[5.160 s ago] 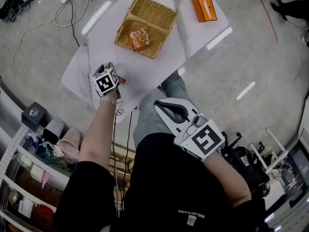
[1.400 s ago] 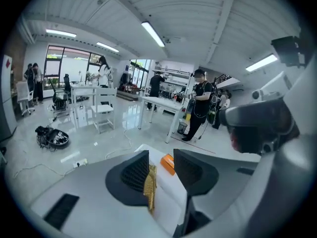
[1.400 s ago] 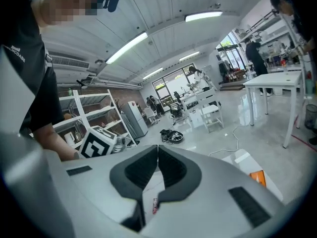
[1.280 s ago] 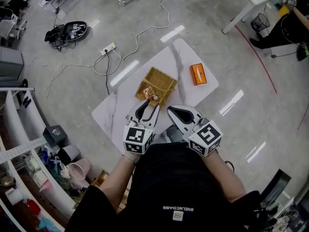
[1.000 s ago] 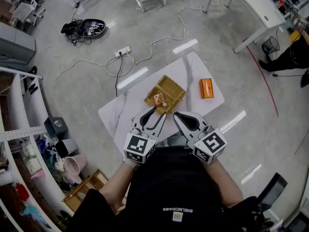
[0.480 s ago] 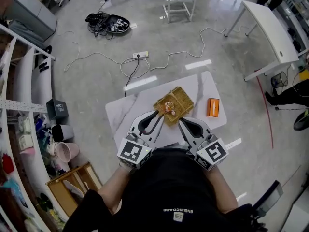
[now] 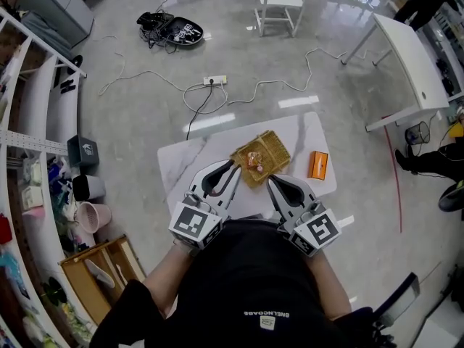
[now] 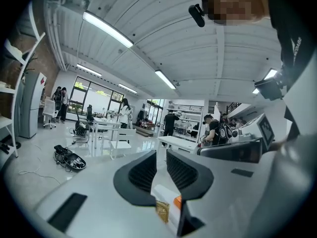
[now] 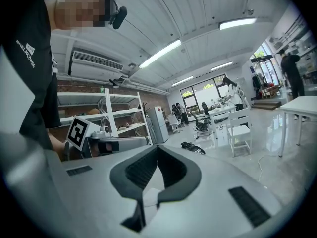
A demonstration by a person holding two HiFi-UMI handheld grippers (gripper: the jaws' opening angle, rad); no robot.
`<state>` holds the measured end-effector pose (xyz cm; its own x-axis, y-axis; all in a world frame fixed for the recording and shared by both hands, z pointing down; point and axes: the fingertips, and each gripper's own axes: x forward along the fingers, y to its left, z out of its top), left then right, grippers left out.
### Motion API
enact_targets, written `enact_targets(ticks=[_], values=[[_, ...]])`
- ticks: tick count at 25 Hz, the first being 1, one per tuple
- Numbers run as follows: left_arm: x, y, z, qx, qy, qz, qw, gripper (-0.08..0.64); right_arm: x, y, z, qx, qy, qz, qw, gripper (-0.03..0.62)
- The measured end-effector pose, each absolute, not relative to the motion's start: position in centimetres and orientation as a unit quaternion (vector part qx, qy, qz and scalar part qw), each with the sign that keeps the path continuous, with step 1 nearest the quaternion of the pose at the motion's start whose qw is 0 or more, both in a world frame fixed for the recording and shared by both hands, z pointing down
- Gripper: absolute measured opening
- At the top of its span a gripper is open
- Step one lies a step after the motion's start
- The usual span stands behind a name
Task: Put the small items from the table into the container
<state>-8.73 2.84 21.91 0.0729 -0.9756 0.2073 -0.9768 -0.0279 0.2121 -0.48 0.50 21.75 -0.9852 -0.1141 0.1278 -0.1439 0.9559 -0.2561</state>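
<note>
Fingers on my left gripper [image 7: 232, 168] are closing empty, those on my right gripper [image 7: 270, 182] sit shut, so I'd hold both clear of the wicker basket [image 7: 274, 144].

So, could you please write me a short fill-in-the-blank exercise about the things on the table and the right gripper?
1. The snack packets lie ___ the wicker basket.
2. The box beside the basket is ___ in colour.
3. The right gripper has its jaws together, with ___ held between them.

Missing words: inside; orange; nothing.
</note>
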Motion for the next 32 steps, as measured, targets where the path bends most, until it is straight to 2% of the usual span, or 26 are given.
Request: enact_targets(ticks=[11, 27, 32], values=[[-8.8, 3.7, 22.1, 0.724, -0.674, 0.013, 0.145, 0.064, -0.2, 1.1, 22.1, 0.081, -0.986, 0.135, 0.061, 0.011], [-9.6, 6.2, 24.1, 0.725, -0.665, 0.007, 0.179, 0.064, -0.4, 3.3, 23.1, 0.096, -0.983, 0.144, 0.067, 0.011], [-10.5, 7.7, 26.6, 0.715, -0.666, 0.029, 0.211, 0.066, -0.1, 4.7, 23.6, 0.113, -0.979, 0.158, 0.066, 0.011]])
